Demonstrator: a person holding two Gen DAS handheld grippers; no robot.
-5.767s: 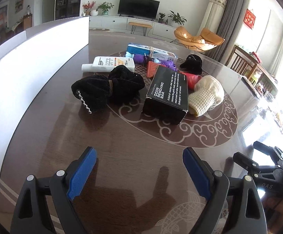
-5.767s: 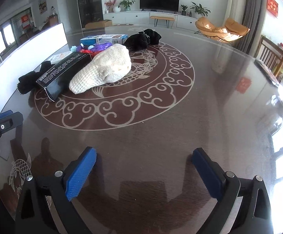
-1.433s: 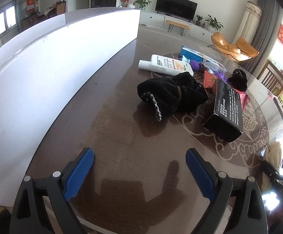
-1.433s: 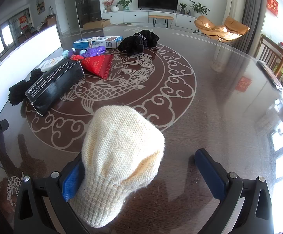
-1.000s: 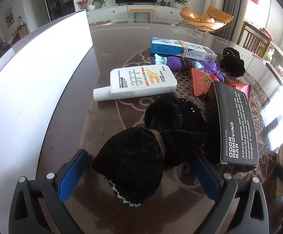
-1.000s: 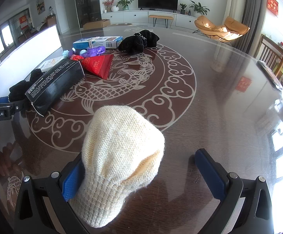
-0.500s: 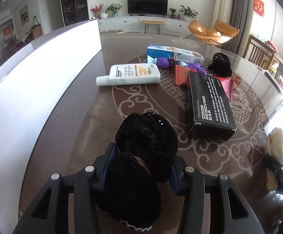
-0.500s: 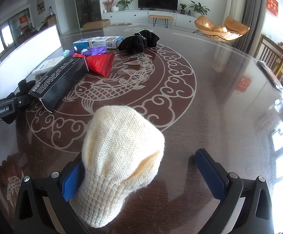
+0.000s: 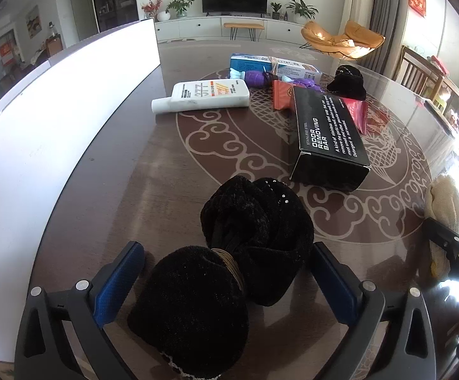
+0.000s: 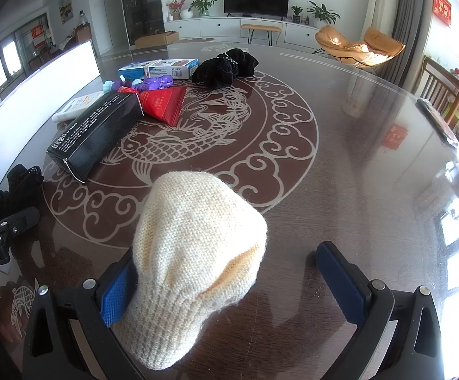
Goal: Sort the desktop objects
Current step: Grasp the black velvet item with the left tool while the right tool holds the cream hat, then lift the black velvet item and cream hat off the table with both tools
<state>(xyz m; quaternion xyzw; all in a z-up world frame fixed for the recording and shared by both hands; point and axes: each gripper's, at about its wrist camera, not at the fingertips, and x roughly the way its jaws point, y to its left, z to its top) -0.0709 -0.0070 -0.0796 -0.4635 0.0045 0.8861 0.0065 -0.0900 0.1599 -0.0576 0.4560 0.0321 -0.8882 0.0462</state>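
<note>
Table (image 9: 153, 171): the dark glass-topped table with its pale cloud-and-fish pattern lay under both my grippers.
White board (image 9: 55, 120): it stood upright along the table's left edge in my left wrist view.
Black box (image 9: 327, 133): the long carton marked ODOR REMOVING BAR lay flat near the middle of the pattern, beyond my left gripper.
Black fabric bundle (image 9: 229, 272): the velvety bundle, tied at its waist with a tan band, lay on the table between my left pads, its near end close to the camera.
Cream knitted item (image 10: 194, 253): it lay on the table between my right pads, leaning against the left pad, well apart from the right one.
Left gripper (image 9: 227, 280): my jaws were opening and stood wide; the bundle was between them. The left pad stood clear of the fabric; whether the right pad touched it I could not tell.
Right gripper (image 10: 229, 280): my jaws stood wide, with the knitted item between them but not squeezed.
White bottle (image 9: 207, 96): it lay on its side beyond the box, near the white board.
Blue and white carton (image 9: 273, 65): it lay at the far side of the pile.
Red packets (image 10: 163, 104): they lay beside the black box's far end.
Second black bundle (image 10: 226, 66): it sat at the far edge of the pattern.
Purple toys (image 10: 153, 83): they lay in front of the blue carton.
</note>
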